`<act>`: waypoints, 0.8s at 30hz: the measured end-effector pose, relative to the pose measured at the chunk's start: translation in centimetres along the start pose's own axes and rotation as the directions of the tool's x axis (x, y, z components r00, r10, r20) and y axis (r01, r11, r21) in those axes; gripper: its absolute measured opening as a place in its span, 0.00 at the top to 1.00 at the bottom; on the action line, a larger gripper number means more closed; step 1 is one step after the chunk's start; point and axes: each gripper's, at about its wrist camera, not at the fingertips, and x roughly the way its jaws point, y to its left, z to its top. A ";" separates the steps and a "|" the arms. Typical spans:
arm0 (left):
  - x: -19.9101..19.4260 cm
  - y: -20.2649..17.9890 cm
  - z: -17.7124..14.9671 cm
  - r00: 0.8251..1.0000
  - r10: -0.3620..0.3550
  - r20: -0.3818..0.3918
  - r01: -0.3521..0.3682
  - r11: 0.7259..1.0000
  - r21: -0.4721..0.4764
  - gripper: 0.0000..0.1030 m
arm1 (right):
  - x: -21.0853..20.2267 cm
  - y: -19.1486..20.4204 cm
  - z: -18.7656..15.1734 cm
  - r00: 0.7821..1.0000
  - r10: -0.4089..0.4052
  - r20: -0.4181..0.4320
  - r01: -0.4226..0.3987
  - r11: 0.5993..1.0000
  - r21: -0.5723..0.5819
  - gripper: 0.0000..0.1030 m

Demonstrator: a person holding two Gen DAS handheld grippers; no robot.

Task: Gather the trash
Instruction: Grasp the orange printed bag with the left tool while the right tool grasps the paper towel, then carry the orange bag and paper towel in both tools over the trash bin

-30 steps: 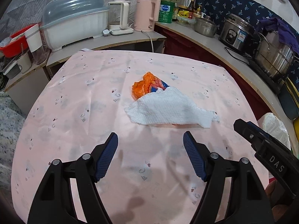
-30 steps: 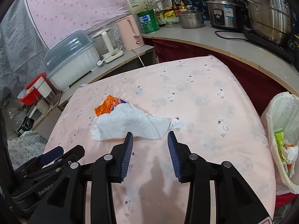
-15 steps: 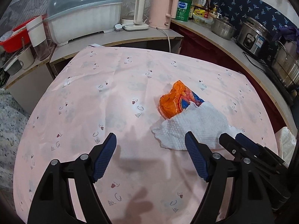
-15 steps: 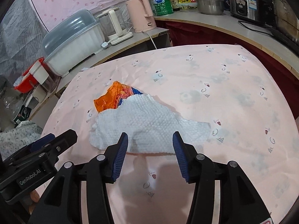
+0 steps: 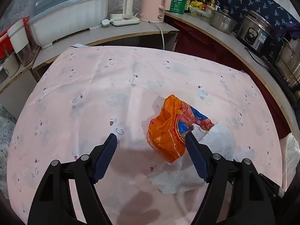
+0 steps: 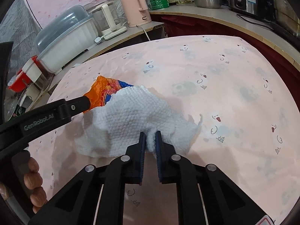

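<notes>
An orange and blue snack wrapper (image 5: pixel 165 127) lies crumpled on the pink tablecloth (image 5: pixel 93 93), partly on a white paper towel (image 5: pixel 221 140). My left gripper (image 5: pixel 151 134) straddles the wrapper with its jaws closing. The wrapper sits against the right finger, and the left finger is well clear of it. In the right wrist view my right gripper (image 6: pixel 150 132) is closing tight on a bunched fold at the near edge of the paper towel (image 6: pixel 131 116). There the wrapper (image 6: pixel 101 91) shows behind the towel, with one left finger (image 6: pixel 80 103) against it.
A white trash bag (image 5: pixel 290 150) hangs off the table's right edge. The counter behind holds a pink kettle (image 5: pixel 153 1), a covered dish rack (image 5: pixel 71 13), a green can and steel pots (image 5: pixel 256 31). A hand (image 6: pixel 31 187) grips the left tool.
My right gripper has sunk onto the paper towel and shut on its near edge, bunching it up. My left gripper has moved forward and down until it straddles the orange wrapper.
</notes>
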 end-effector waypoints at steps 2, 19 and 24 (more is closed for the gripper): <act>0.9 -0.2 0.1 1.000 -0.006 -0.017 0.006 1.000 0.005 0.42 | 0.0 -0.4 0.0 1.000 0.009 0.001 -0.009 1.000 0.009 0.95; -1.4 -2.7 -3.0 0.999 0.002 -0.032 0.000 0.999 0.042 0.81 | -3.9 -4.7 -1.7 0.999 -0.035 0.035 0.031 0.994 0.108 0.96; -3.6 -4.1 -4.7 1.000 -0.005 -0.024 0.007 0.998 0.058 0.81 | -7.1 -7.2 -3.0 0.996 -0.066 0.068 0.056 0.987 0.148 0.96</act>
